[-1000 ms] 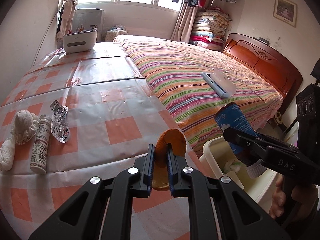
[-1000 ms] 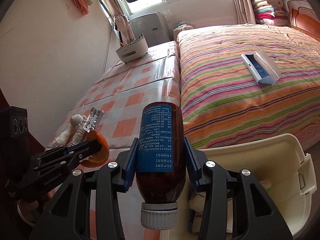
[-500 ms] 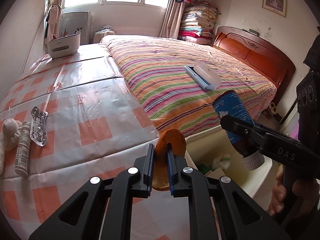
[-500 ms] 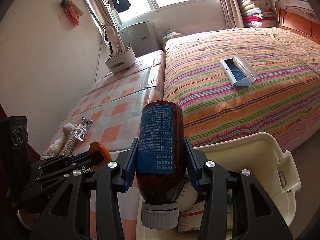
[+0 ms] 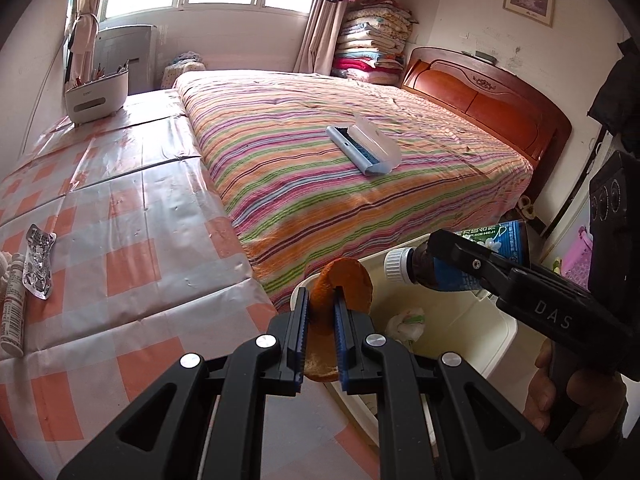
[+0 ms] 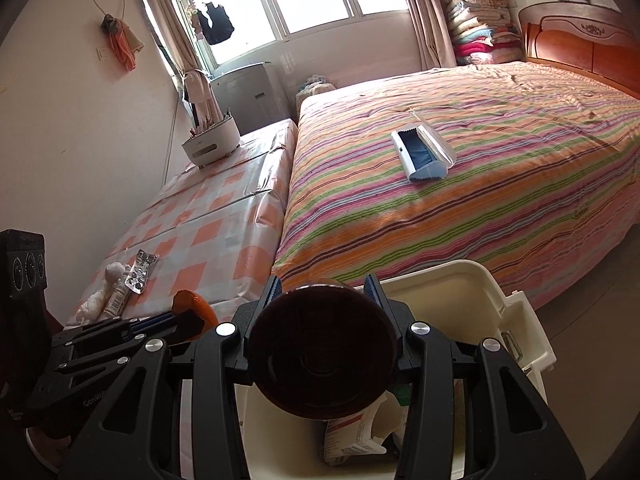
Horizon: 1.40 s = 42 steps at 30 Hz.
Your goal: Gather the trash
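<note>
Trash is at the drop step: left tool [image 5: 320, 316] clenches orange peel [image 5: 344, 284], right tool [image 6: 324, 300] grips brown bottle [image 6: 322, 350]; release both over cream bin [image 6: 472, 280].

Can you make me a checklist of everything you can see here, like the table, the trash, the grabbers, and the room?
Surface: checked tablecloth on a table beside the bed.
Job's things: orange peel and brown bottle, both held over the cream bin; paper trash already lies inside it.
Clutter: pill packet, small tube and a white cloth wad on the table.
Grippers: left gripper shut on the peel; right gripper shut on the bottle.
Cables: a thin cord hangs down the wall.
Surroundings: striped bed with a lint brush, white caddy, stacked blankets.
</note>
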### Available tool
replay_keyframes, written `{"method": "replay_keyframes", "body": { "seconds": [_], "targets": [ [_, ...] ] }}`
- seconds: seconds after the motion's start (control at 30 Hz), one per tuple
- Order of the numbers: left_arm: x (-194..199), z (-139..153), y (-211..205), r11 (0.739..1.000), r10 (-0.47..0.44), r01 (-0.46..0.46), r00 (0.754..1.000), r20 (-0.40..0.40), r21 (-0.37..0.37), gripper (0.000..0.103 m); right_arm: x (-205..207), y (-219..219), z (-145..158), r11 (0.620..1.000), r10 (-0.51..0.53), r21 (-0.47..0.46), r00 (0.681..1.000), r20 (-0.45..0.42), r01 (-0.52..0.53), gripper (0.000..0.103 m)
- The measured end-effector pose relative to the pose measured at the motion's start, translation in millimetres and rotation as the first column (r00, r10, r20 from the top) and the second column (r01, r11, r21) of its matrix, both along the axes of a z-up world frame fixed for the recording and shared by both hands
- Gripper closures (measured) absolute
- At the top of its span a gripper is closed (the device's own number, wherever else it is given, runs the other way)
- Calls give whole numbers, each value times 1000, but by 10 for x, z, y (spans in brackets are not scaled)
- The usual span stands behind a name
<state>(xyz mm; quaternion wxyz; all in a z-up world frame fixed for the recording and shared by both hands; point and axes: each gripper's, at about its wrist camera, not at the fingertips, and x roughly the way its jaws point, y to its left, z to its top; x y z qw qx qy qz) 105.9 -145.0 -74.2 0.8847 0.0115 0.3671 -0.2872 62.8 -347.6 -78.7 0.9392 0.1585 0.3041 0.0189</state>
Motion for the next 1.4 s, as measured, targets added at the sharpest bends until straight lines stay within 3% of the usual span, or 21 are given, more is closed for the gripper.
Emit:
{"method": "replay_keyframes", "body": {
  "seconds": [0.47,0.7,0.8,0.9,1.4],
  "targets": [
    [-82,29,-424,997,-79,79,997,4,-8,91,-106,-294,-109,995,-86,52,996,-27,88,61],
    [-91,-29,-566,994,-107,107,994,-11,-1,91,-115,-467,-179,986,-117,112,992,-49,121,55],
    [-89,-45,-598,994,-112,112,994,-13,1,91,-141,-504,-164,982,-130,136,991,-29,133,40],
    [-87,-59,-607,994,-112,112,994,-19,0,91,-181,-547,-120,977,-150,152,989,3,147,37],
    [-90,-124,-676,993,-114,115,993,-27,35,90,-240,-573,-73,974,-175,156,984,37,167,33]
  ]
}}
